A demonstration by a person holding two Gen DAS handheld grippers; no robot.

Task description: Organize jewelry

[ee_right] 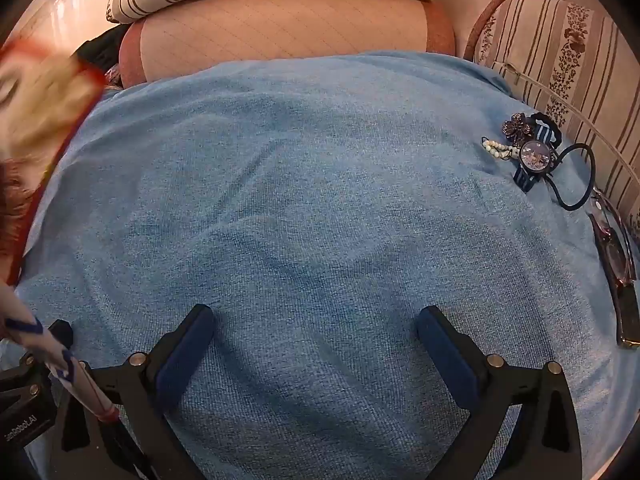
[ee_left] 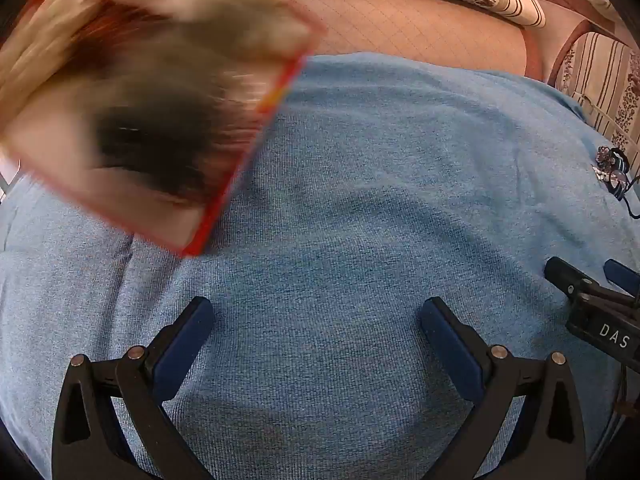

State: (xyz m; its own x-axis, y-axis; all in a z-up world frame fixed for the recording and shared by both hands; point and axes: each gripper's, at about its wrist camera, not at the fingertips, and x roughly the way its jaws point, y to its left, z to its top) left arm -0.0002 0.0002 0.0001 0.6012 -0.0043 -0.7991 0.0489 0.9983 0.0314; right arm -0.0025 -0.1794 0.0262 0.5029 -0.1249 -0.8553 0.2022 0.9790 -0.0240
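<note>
- Left gripper [ee_left: 316, 320] with black arms and blue pads is hanging spread wide, tilted down over the light blue knitted cloth [ee_left: 360, 200]; nothing is sitting between its jaws.
- Right gripper [ee_right: 314, 328], same build, is likewise spread fully, empty, pointing down at bare cloth.
- Judgement: both are standing wide because no pick has begun; the jewelry is still lying untouched.
- Red-edged flat box or card [ee_left: 152, 100] is showing ahead and to the left of the left gripper, heavily blurred; I cannot tell whether it is resting on the cloth or being carried, nor what it is printed with.
- Jewelry is lying in one small cluster well ahead and to the right of the right gripper, near the cloth's edge: a dark round-faced wristwatch with blue striped strap [ee_right: 536, 158], a pale beaded bracelet [ee_right: 496, 150] touching it, a dark flower-shaped ornament [ee_right: 518, 126] just behind, and a thin black elastic loop [ee_right: 580, 176] beside.
- Tinted glasses [ee_right: 614, 240] are lying nearer, at the far right.
- Pieces are overlapping, so separating them looks fiddly.
</note>
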